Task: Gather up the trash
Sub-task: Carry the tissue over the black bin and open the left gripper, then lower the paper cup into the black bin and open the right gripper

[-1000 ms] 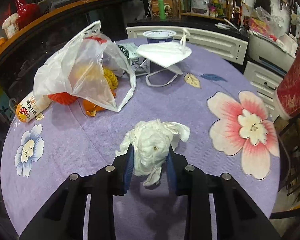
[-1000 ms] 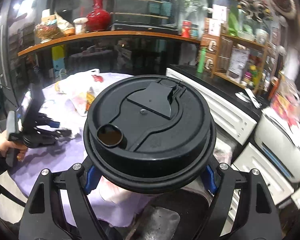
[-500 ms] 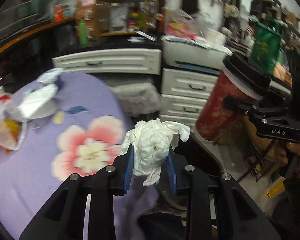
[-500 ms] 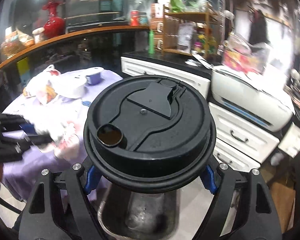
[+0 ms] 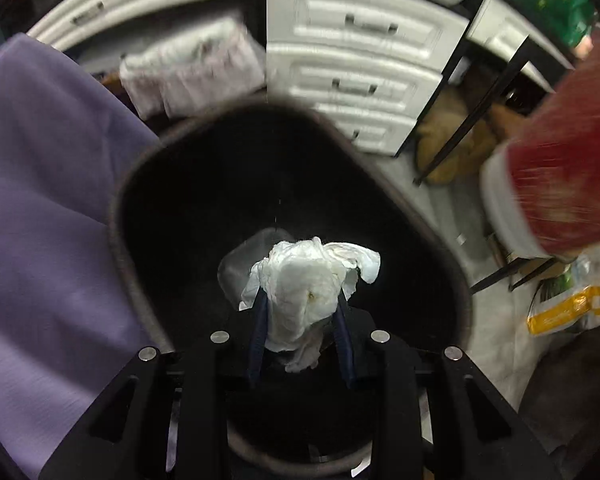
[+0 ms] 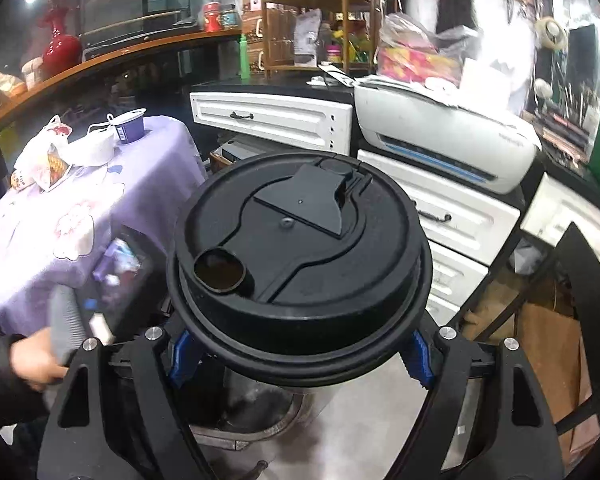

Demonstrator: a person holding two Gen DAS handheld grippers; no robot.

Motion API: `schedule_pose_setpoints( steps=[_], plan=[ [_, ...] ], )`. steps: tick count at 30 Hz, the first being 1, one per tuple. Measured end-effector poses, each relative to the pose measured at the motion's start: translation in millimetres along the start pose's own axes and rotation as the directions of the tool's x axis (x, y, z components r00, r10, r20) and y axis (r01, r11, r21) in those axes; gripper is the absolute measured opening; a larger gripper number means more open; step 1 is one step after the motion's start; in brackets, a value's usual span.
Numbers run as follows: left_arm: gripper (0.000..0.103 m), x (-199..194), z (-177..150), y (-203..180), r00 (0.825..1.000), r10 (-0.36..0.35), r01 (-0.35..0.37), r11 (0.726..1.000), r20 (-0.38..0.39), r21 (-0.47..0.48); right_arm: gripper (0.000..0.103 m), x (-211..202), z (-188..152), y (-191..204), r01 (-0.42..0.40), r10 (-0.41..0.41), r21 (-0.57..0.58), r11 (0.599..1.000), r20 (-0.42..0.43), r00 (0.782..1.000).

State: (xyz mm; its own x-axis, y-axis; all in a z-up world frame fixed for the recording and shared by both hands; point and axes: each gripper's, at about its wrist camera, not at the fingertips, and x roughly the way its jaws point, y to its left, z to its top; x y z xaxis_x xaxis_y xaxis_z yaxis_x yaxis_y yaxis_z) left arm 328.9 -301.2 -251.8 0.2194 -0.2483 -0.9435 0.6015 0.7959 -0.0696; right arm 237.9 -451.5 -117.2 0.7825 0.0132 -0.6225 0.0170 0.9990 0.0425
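Observation:
My left gripper (image 5: 300, 312) is shut on a crumpled white tissue (image 5: 308, 284) and holds it over the open mouth of a dark trash bin (image 5: 152, 184). A clear piece lies inside the bin (image 5: 240, 264). My right gripper (image 6: 300, 356) is shut on a red paper cup with a black lid (image 6: 300, 248). The cup also shows blurred at the right of the left wrist view (image 5: 552, 184). The bin's rim shows below the cup in the right wrist view (image 6: 260, 432).
The purple floral tablecloth (image 5: 40, 200) hangs to the left of the bin. On the table (image 6: 40, 240) stand a plastic bag (image 6: 48, 152), a face mask (image 6: 96, 148) and a yogurt cup (image 6: 130, 128). White drawers (image 5: 360, 60) stand behind. A yellow bag (image 5: 572, 308) lies on the floor.
My left gripper has swung off the table and tipped down over the bin with the tissue. My right gripper with the cup has moved beside the bin.

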Motion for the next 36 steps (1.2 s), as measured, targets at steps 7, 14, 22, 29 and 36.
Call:
schedule_pose_setpoints(
  steps=[7,14,22,29,36],
  plan=[
    [0.055,39.0,4.4,-3.3,0.996,0.036,-0.033,0.999,-0.077,0.037,0.079,11.3,-13.2,-8.3,-0.012,0.013,0.029,1.000,-0.028,1.000],
    [0.067,39.9,1.5,-4.2,0.995,0.061,-0.058,0.998,-0.074,0.037,0.079,19.4,-17.0,-13.7,-0.018,0.020,0.047,0.999,-0.039,0.999],
    [0.069,-23.1,-16.6,-5.4,0.991,0.073,-0.075,0.997,0.114,0.006,0.079,29.4,-13.5,-10.1,-0.032,0.034,0.052,0.998,-0.045,0.998],
    [0.077,-111.5,-36.1,-8.0,0.947,0.025,-0.021,1.000,0.320,-0.016,0.079,43.3,-4.8,-5.3,-0.053,0.056,0.054,0.997,-0.056,0.997],
    [0.082,-187.8,-61.6,13.0,0.861,0.066,-0.001,0.992,0.505,-0.128,0.079,86.1,-1.7,10.5,-0.094,0.103,0.061,0.994,-0.167,0.981]
  ],
)
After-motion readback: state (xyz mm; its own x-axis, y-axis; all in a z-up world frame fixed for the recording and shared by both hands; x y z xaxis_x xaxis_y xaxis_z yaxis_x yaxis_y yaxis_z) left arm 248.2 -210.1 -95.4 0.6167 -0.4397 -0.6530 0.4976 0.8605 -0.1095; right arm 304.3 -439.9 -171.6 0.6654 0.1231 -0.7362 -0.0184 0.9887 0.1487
